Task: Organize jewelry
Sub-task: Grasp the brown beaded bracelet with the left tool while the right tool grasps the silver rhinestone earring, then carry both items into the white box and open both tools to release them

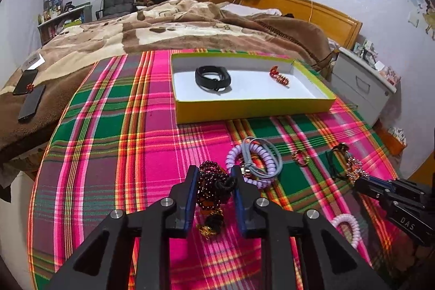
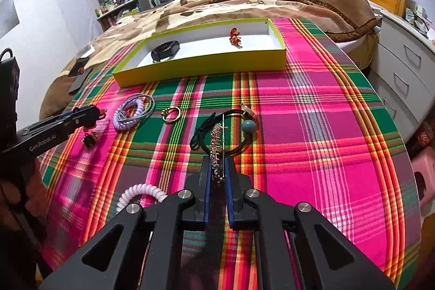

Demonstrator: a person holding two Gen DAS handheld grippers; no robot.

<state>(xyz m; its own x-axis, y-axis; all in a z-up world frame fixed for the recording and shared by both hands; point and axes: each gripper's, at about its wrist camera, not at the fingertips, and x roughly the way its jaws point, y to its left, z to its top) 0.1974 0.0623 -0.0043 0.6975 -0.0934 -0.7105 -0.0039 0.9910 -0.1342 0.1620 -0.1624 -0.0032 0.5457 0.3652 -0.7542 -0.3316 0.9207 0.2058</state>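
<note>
Near the front edge of the tabletop, which carries a plaid cloth, you are at the pick-up step with both hands at once. Your right gripper has its jaws clenched on the sparkly rhinestone hair clip, which lies tangled with a thin black cord and a grey-blue bead just beyond the fingertips. Your left gripper stands partly parted astride the dark red bead bracelet; the beads sit between the jaws, but I cannot tell that the pads press on them yet, so count that grip as not made. The yellow tray waits toward the far edge, already holding a black band and a small red-orange trinket. Still loose on the cloth are the lilac coil hair tie with a grey cord through it, a gold ring, and a pale pink coil tie close to the near edge. Next, I judge, you need to lift the clip straight up and watch whether the cord and bead come along; if so, shake it clear before you carry it over the tray wall. On the left, finish the squeeze across the bulk of the beads, not one strand.
</note>
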